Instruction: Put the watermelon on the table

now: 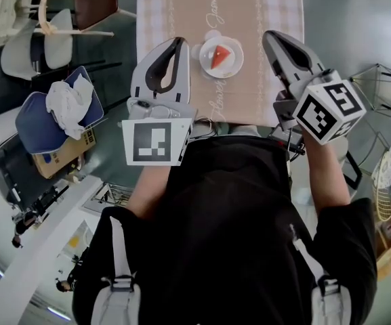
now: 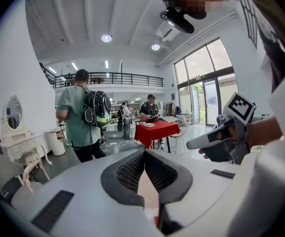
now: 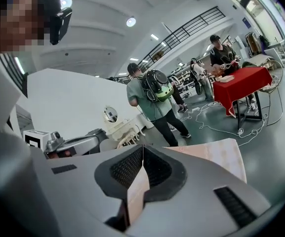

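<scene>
Left gripper [image 1: 179,41] and right gripper [image 1: 269,36], jaws together and empty, flank the watermelon [image 1: 220,57].

The head view looks steeply down past the person's chest onto the near edge of the checked table [image 1: 181,19]. Both gripper views face nearly level across the hall, sharing the distant red table [image 2: 156,131] and the green-shirted person [image 2: 75,120].

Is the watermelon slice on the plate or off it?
On it. The head view shows the red watermelon slice resting on the white plate, which stands on the table.
</scene>
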A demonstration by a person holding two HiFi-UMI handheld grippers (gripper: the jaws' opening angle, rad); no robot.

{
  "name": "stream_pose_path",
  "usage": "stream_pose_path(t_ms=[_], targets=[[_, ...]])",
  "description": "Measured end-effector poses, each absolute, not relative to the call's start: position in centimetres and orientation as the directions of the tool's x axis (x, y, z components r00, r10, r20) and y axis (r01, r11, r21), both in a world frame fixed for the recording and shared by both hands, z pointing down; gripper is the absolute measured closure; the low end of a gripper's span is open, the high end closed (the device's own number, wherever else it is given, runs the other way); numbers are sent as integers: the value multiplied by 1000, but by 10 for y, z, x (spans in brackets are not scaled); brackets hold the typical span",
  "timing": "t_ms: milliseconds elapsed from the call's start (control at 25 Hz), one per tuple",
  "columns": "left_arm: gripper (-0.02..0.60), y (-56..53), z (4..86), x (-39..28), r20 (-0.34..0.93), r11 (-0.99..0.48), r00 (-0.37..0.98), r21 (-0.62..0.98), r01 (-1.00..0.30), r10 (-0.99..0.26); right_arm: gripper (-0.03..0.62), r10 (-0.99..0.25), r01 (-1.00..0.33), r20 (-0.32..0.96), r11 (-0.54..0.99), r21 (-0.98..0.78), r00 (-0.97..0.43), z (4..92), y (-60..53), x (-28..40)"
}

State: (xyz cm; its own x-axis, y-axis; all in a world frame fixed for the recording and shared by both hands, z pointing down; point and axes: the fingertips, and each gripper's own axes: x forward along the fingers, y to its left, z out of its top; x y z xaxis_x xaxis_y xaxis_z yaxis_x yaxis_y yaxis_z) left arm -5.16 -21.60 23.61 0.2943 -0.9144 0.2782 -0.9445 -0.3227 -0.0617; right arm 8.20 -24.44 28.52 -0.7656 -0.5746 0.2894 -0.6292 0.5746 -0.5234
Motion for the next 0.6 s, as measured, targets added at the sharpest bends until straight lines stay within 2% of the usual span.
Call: stream_pose_path(t_ms=[280,600], targets=[[571,-206,220,-67,238,-331,308,-63,-941,-921,576,-527,-562,234,635,-530,-817,264,-218,50],[571,-157,212,-99,210,-330,312,-57,-942,-927,576,-561,-609,260,629,-483,-786,259,-167,20]])
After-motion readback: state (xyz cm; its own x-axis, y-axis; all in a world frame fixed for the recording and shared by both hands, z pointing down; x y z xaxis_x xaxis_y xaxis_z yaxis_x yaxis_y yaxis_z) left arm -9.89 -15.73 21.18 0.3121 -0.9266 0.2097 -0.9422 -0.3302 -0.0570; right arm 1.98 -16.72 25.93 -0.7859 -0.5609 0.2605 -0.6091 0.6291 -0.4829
